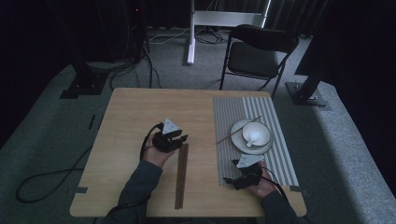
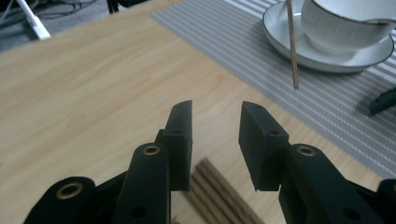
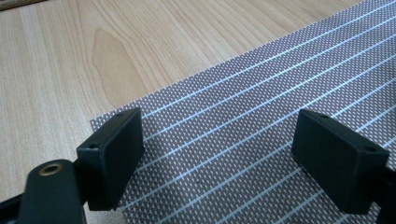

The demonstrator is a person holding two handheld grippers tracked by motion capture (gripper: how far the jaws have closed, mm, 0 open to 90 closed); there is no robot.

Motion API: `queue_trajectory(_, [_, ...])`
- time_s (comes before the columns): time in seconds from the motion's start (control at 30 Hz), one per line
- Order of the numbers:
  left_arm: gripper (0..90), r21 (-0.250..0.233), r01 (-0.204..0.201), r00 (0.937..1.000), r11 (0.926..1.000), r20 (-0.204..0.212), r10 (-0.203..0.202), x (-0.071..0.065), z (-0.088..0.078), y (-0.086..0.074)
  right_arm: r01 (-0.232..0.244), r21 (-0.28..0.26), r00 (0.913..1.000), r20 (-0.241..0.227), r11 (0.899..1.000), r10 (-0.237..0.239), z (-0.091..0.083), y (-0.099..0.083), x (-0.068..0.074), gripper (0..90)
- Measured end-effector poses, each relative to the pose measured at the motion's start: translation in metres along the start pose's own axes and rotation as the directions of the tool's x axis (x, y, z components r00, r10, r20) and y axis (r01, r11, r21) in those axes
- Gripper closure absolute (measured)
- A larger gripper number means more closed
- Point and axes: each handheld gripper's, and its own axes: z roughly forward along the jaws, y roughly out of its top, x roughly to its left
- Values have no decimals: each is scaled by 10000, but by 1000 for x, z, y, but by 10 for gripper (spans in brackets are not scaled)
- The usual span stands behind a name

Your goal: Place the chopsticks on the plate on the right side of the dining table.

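Our left gripper (image 1: 180, 136) hovers with its fingers (image 2: 181, 133) part open and empty over the far end of the chopsticks (image 1: 181, 175), which lie near-centre on the counter (image 1: 130, 121). Thin, stiff, light and likely slippery, they are best pinched across their middle. The right gripper (image 1: 229, 179) rests on the mat (image 1: 280, 154), spread wide and empty.
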Motion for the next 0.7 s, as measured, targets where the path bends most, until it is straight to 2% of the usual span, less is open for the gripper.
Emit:
queue_trajectory(0.3, [645, 198, 327, 9995, 9993, 35, -328, -2, -6, -26, -18, -11, 10000, -10, 10000, 18, 0, 0, 0, 159])
queue_trajectory(0.7, [626, 454, 420, 9990, 9981, 98, -425, -9, -17, -52, -40, -12, 10000, -46, 10000, 40, 0, 0, 0, 159])
